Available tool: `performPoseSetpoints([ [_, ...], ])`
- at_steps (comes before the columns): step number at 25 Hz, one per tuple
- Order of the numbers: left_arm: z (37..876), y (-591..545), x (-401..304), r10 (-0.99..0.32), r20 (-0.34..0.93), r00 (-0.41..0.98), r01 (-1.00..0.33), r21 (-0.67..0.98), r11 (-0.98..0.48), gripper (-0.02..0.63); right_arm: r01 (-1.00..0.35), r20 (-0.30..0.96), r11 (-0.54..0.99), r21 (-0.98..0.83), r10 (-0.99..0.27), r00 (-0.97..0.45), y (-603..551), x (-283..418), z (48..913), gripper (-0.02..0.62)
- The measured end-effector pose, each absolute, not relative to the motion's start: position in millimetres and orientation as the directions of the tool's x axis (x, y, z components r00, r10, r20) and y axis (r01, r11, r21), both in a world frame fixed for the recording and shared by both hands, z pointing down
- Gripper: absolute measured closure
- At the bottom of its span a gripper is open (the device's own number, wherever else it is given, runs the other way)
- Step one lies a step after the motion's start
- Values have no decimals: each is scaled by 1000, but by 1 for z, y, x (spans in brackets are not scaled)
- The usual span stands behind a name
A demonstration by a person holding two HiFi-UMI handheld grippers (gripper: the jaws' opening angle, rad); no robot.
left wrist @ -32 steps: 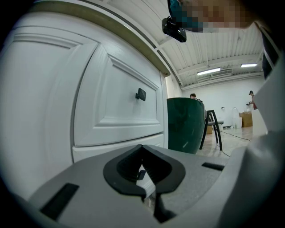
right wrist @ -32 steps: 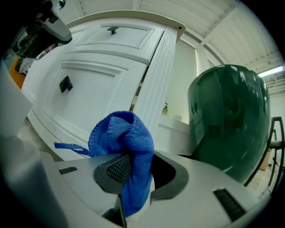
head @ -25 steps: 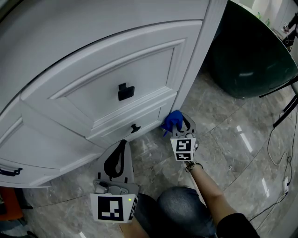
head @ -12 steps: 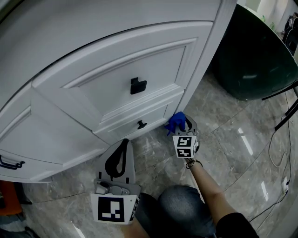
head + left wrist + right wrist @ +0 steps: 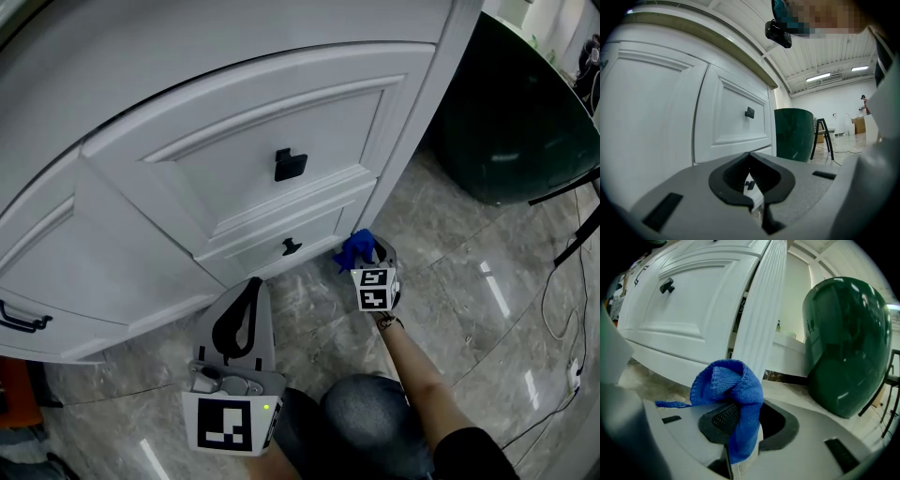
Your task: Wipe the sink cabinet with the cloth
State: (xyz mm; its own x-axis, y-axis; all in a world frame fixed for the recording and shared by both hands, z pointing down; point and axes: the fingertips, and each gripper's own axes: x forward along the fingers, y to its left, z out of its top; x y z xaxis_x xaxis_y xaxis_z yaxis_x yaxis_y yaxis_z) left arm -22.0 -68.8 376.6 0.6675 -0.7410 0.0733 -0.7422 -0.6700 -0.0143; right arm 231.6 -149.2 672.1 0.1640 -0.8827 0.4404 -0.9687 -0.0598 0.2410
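My right gripper (image 5: 740, 427) has its jaws closed on the blue cloth (image 5: 735, 386). The cloth is pinched between the pads, with a bunched fold standing above the jaw tips and a thin corner trailing off to the left. In the head view the right gripper (image 5: 363, 253) is low at the foot of the sink cabinet (image 5: 234, 141). There the cloth (image 5: 354, 247) leads at its tip, just beside the base moulding under the lower drawer and near the fluted corner post (image 5: 412, 122). I cannot tell whether the cloth touches the white wood.

My left gripper (image 5: 751, 159) has its jaws together with nothing between them; only the cabinet front shows through the loop of the pads. In the head view the left gripper (image 5: 246, 295) hangs nearer to me, well apart from the cloth, over the grey marble floor (image 5: 450, 281).

Above the cloth, the upper drawer carries a black knob (image 5: 290, 164), and a smaller one (image 5: 292, 247) sits on the lower drawer. A dark green rounded tub (image 5: 506, 122) stands to the right of the corner post.
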Motion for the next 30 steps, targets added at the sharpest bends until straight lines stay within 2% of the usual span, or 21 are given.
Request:
performPoseSetpoints([
  [7,377,-68,-12,-742,76,666,-745,17,-667,606,-982,497,-20,190,-860,114,-152,231,690,482],
  [13,385,-72,-2,-722,86,686,-724,-14,-689,606,-986,497,-13,164,-863,94,-152,231,696,482],
  [21,393,-68,29,-644,48,763,-644,-25,-765,606,-995,534,7,97,-844,46,-139,226,699,480],
  [25,368,-50,62,-580,24,814,-581,22,-814,606,-999,566,51,7,-824,-38,-96,196,656,480],
  [30,306,-4,97,-449,105,887,-456,47,-889,606,-978,512,171,-123,-833,-210,-55,144,536,480],
])
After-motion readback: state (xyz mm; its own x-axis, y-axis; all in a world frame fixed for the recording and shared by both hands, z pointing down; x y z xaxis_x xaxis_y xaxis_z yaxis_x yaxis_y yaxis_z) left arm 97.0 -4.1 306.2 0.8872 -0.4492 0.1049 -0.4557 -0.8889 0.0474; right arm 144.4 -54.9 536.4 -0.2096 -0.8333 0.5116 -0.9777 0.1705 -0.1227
